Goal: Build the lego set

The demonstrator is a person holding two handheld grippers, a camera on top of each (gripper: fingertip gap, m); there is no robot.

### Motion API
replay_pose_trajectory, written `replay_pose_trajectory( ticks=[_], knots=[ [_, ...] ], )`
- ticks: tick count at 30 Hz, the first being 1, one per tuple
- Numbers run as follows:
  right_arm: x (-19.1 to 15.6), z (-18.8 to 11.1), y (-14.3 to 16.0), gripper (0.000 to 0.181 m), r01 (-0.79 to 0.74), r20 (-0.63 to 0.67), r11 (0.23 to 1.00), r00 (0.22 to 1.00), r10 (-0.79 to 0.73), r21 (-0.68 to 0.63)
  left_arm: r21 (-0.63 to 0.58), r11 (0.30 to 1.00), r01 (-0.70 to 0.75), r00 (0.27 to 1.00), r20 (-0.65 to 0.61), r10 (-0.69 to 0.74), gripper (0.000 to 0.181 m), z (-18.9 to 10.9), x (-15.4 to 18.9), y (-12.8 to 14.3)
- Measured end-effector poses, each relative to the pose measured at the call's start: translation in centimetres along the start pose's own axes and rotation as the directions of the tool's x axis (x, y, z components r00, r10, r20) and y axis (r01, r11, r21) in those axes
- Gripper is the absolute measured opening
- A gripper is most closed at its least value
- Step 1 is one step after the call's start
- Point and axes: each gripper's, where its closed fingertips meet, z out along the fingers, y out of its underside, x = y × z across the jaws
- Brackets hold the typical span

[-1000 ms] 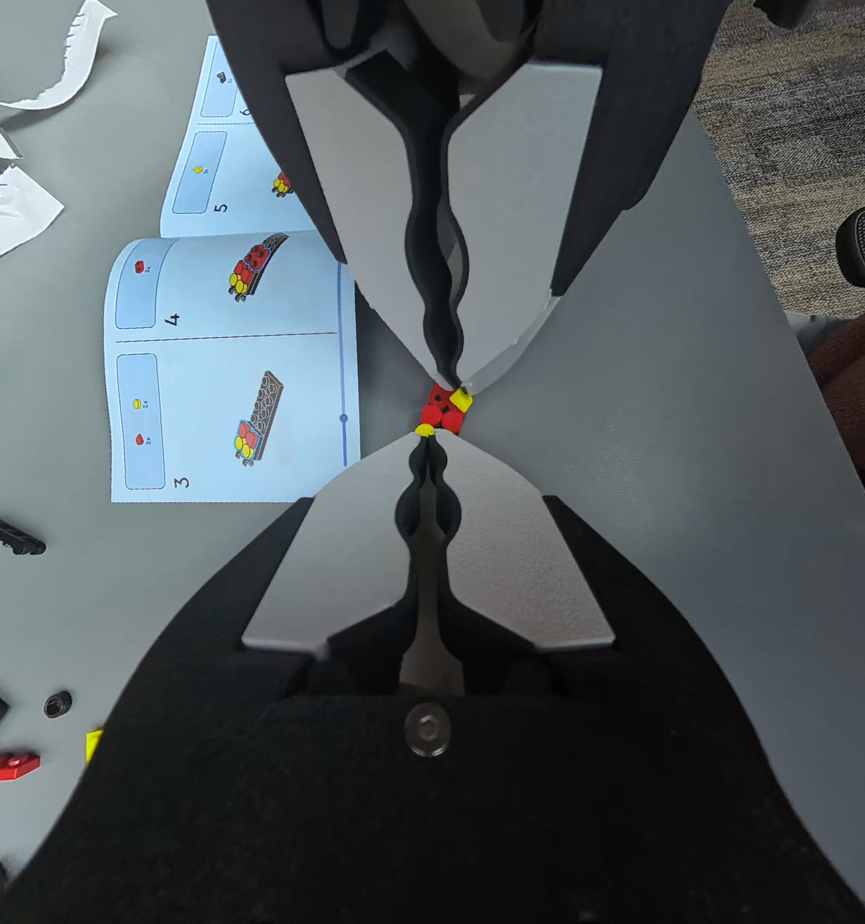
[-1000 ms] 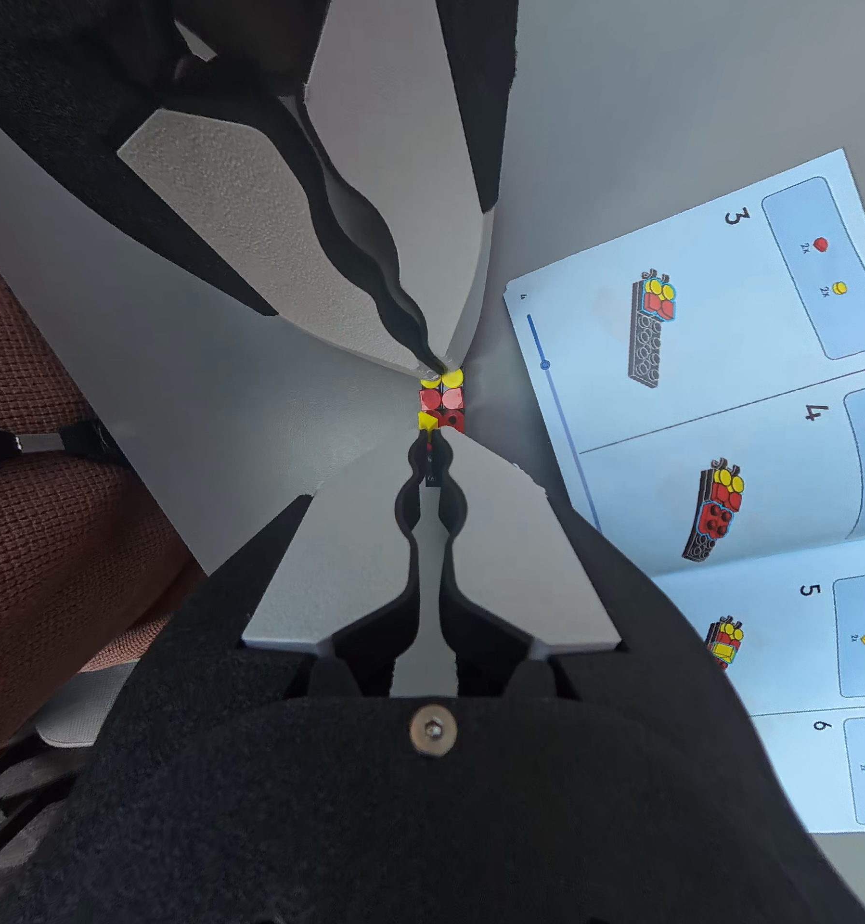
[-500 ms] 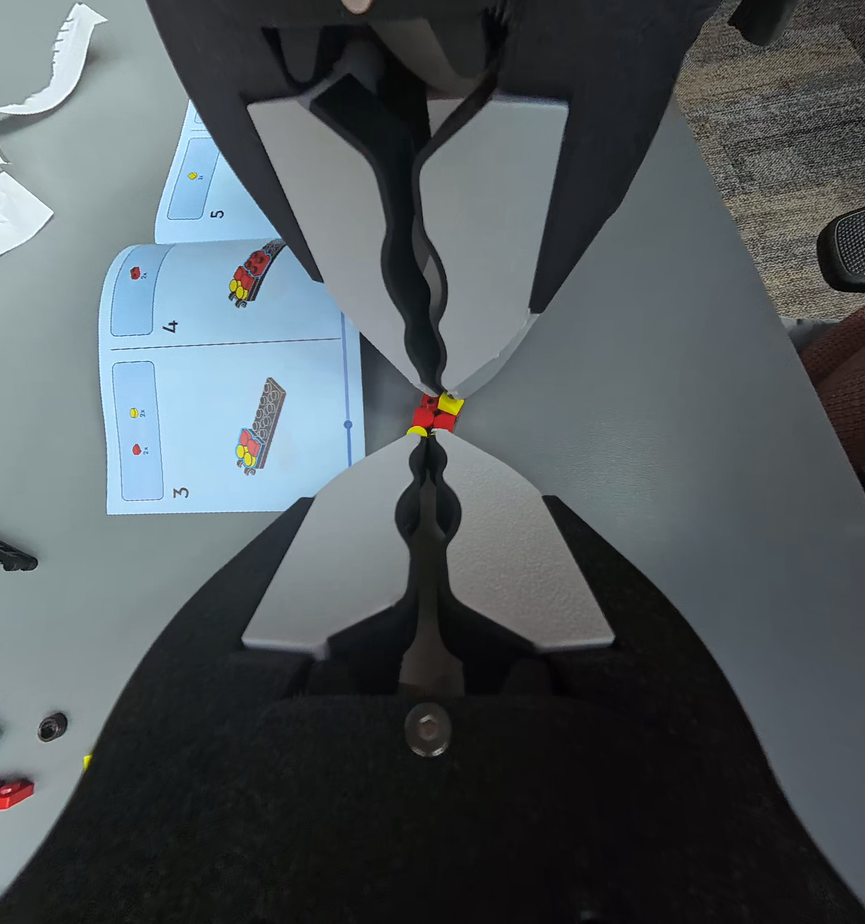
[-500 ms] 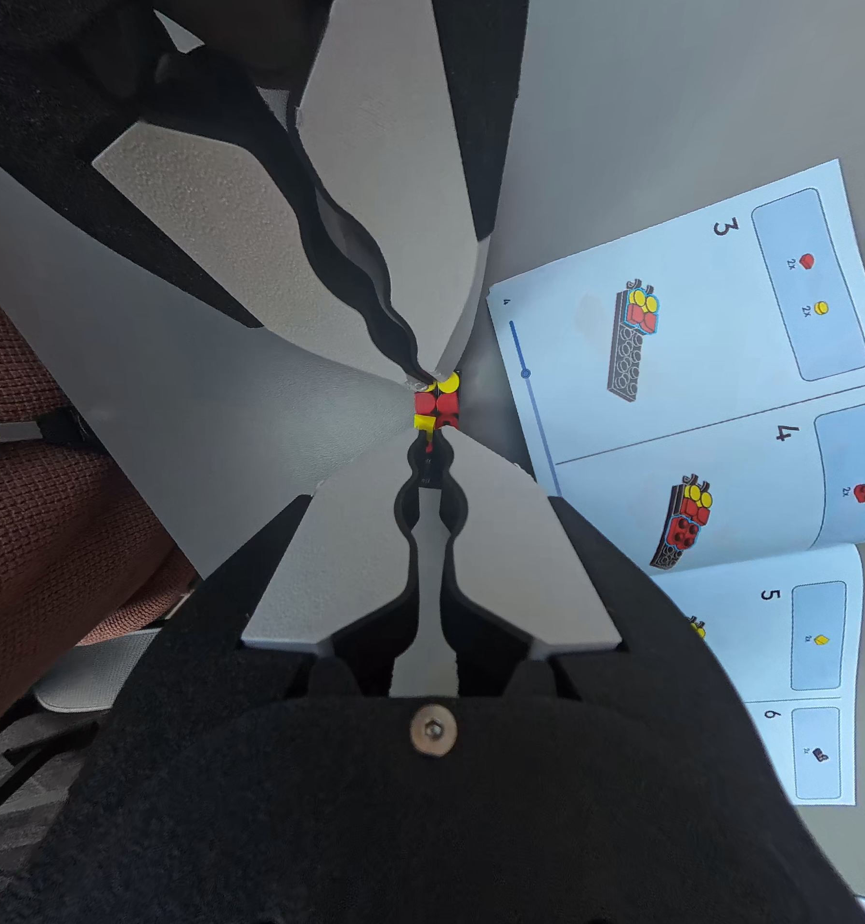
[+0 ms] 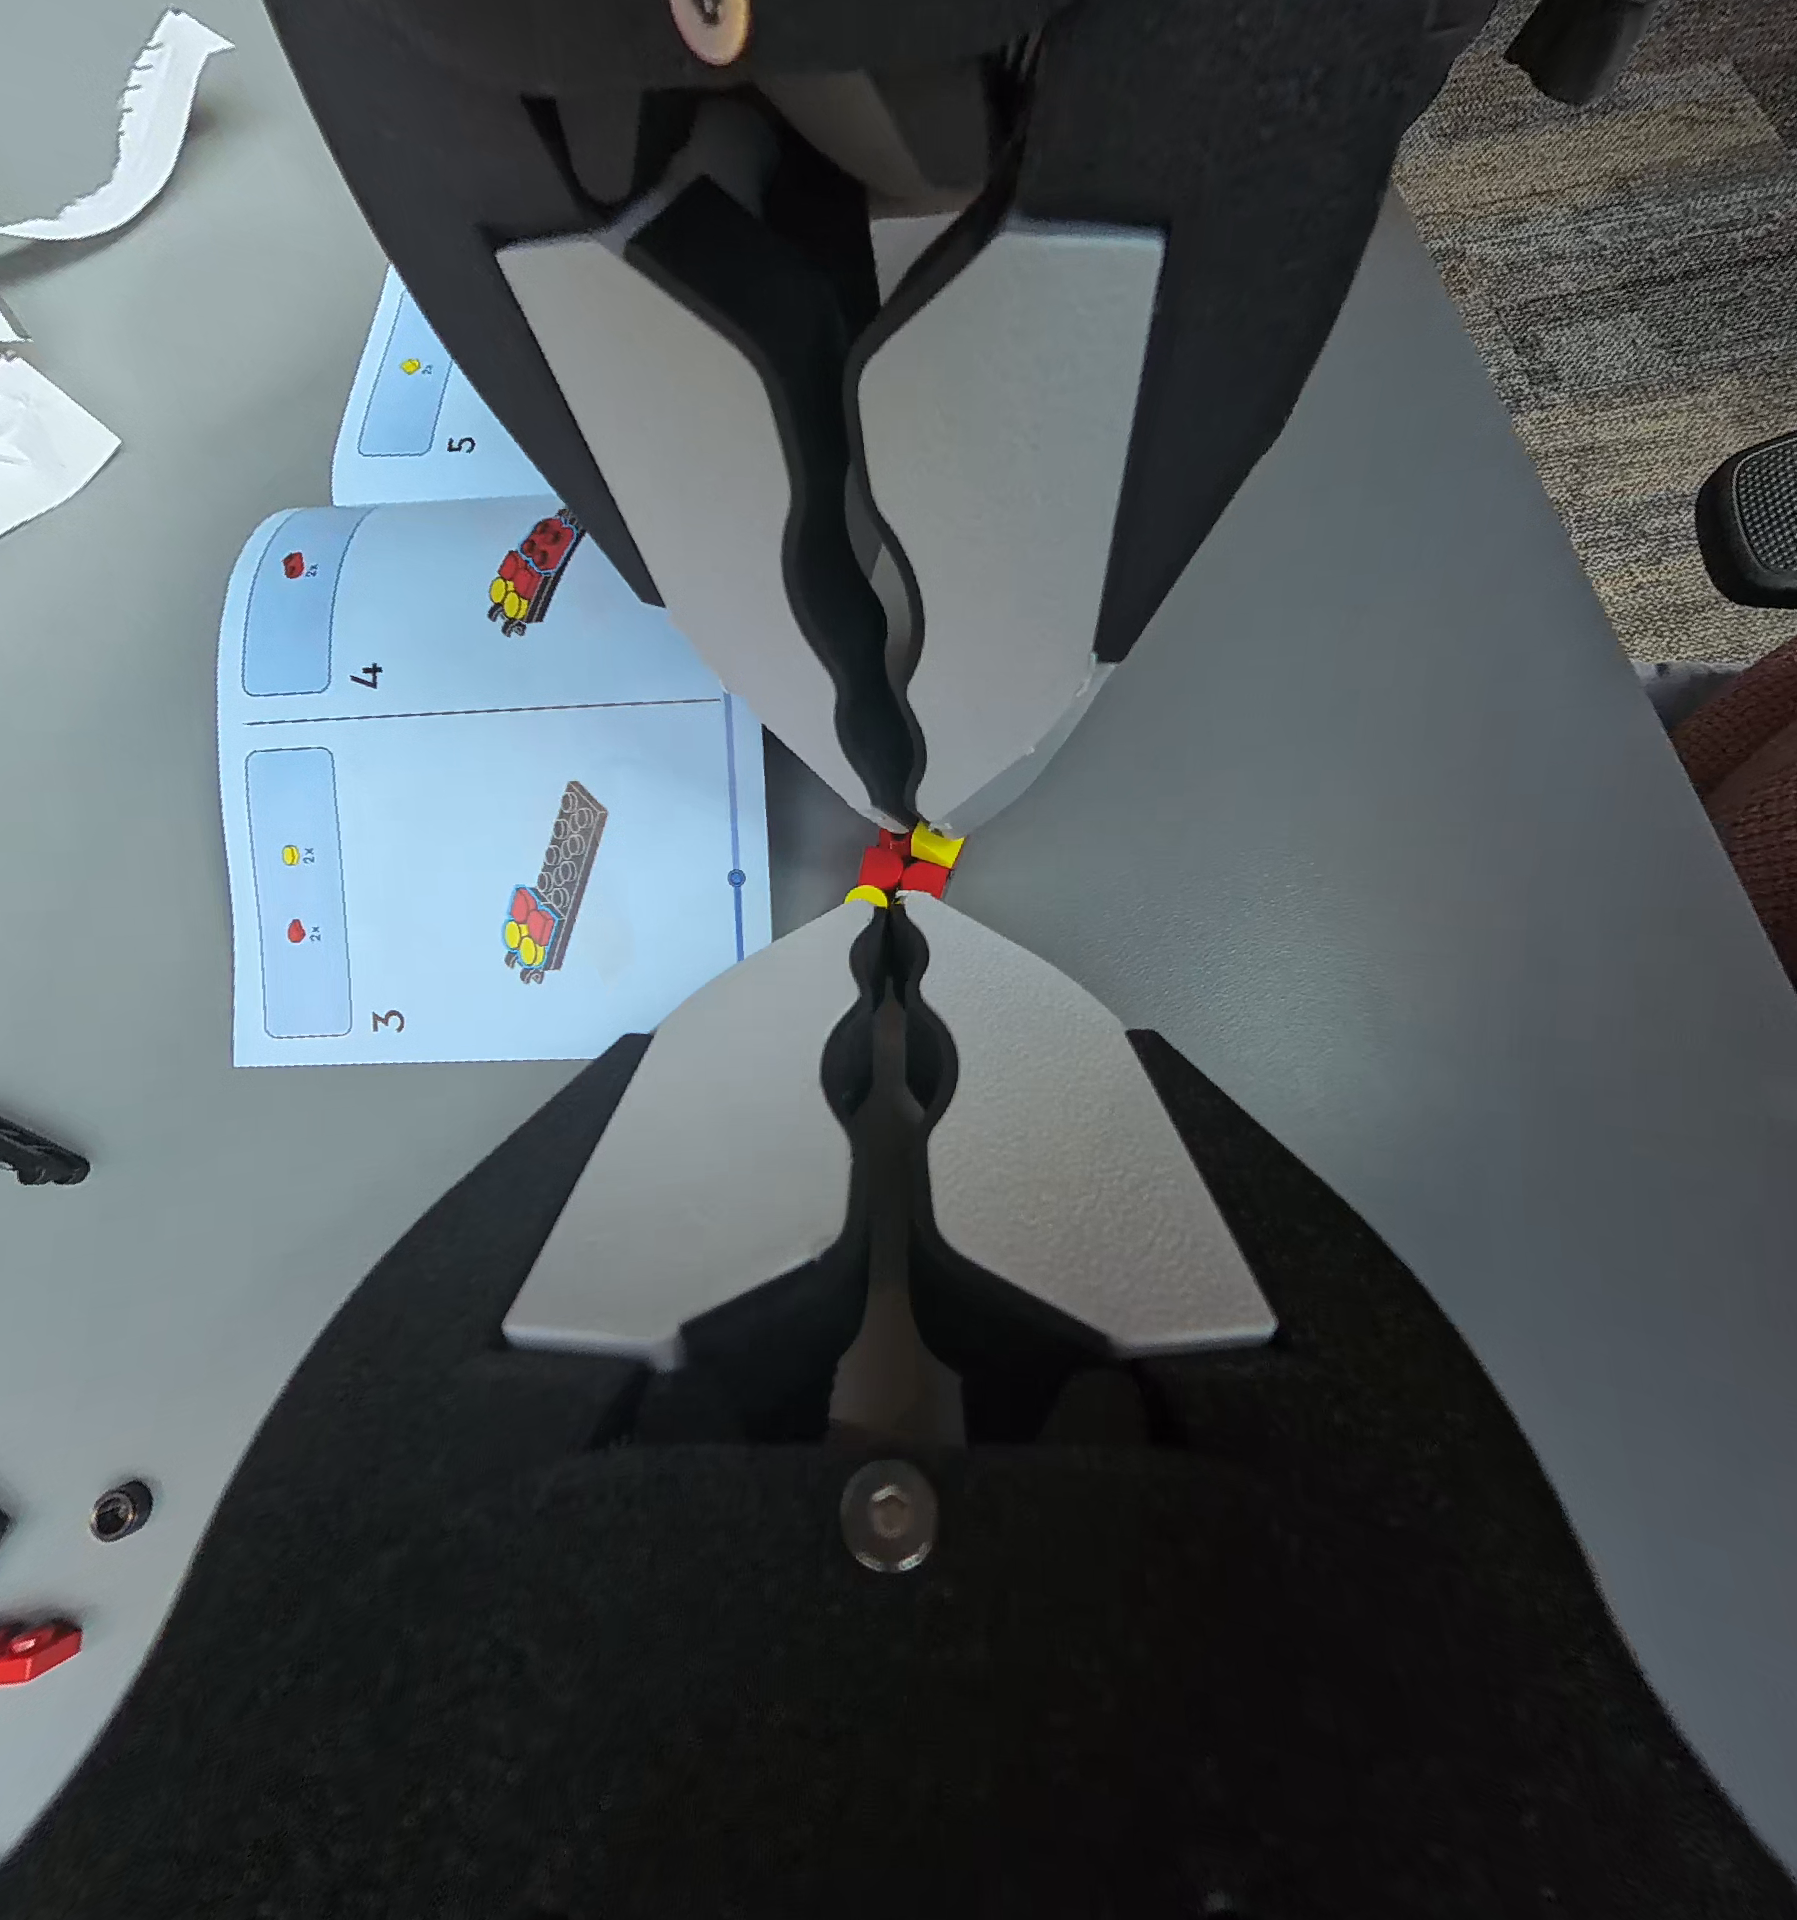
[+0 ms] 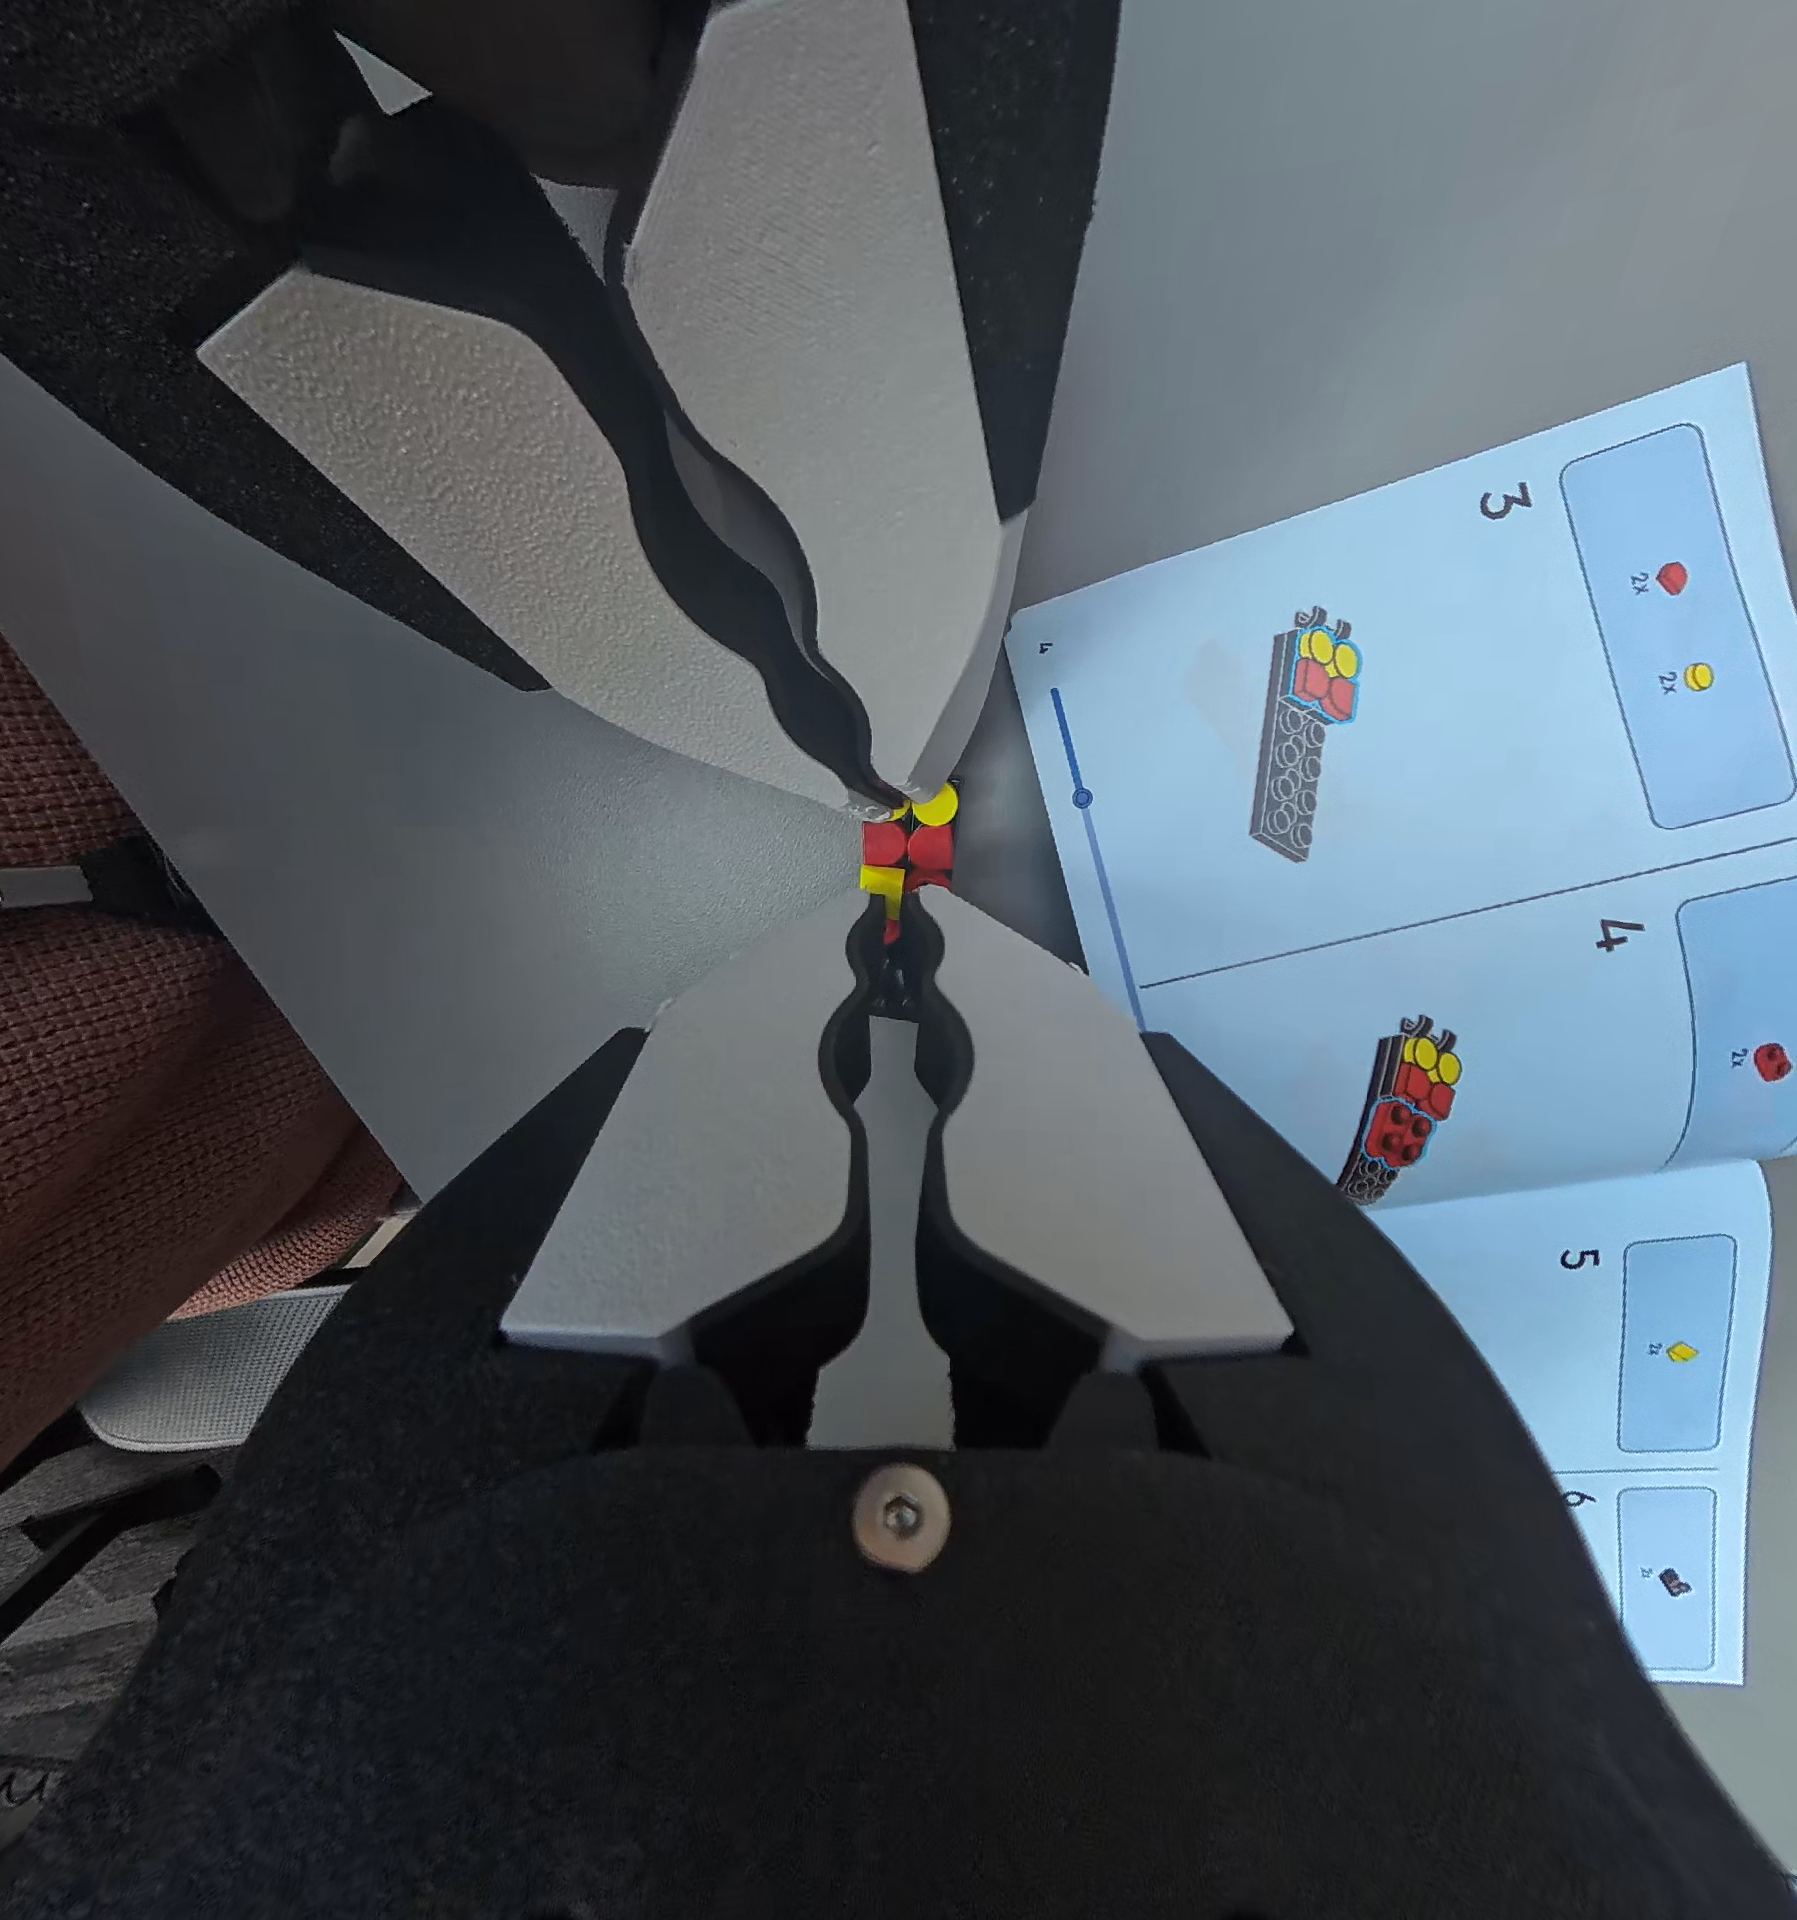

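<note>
A small lego assembly (image 5: 904,868) of red and yellow pieces on a dark plate hangs above the grey table (image 5: 1393,935), held between both grippers tip to tip. My left gripper (image 5: 889,914) is shut on its near end by a yellow round piece. The right gripper (image 5: 915,821) comes in from the top of the left wrist view, shut on the far end. In the right wrist view the assembly (image 6: 909,847) sits at my right gripper (image 6: 899,914), whose shut fingers hold the dark plate. The left gripper (image 6: 889,805) closes on it from the upper left.
An open blue instruction booklet (image 5: 489,790) lies on the table left of the grippers, and shows in the right wrist view (image 6: 1445,883). Loose pieces lie at the left: a black bar (image 5: 16,1143), a black ring (image 5: 120,1509), a red plate (image 5: 6,1652). Torn white paper (image 5: 11,447) lies far left. The table edge and carpet (image 5: 1652,260) are right. My left and right fingertips are right by each other.
Both grippers stay shut on the assembly. The right gripper has pushed in closer, so more of its body and its screw show in the left wrist view. The booklet has drifted slightly in both views.
</note>
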Motion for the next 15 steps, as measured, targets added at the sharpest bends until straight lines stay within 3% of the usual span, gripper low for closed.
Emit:
replay_pose_trajectory(
  ticks=[15],
  knots=[
    [-0.05,0.09,-0.05,0.002,-0.037,-0.018,0.998,0.999,0.037,-0.052,0.003,1.0,-0.003,1.0,0.012,0.003,0.0,-0.03,-0.03,0.07]
  ],
)
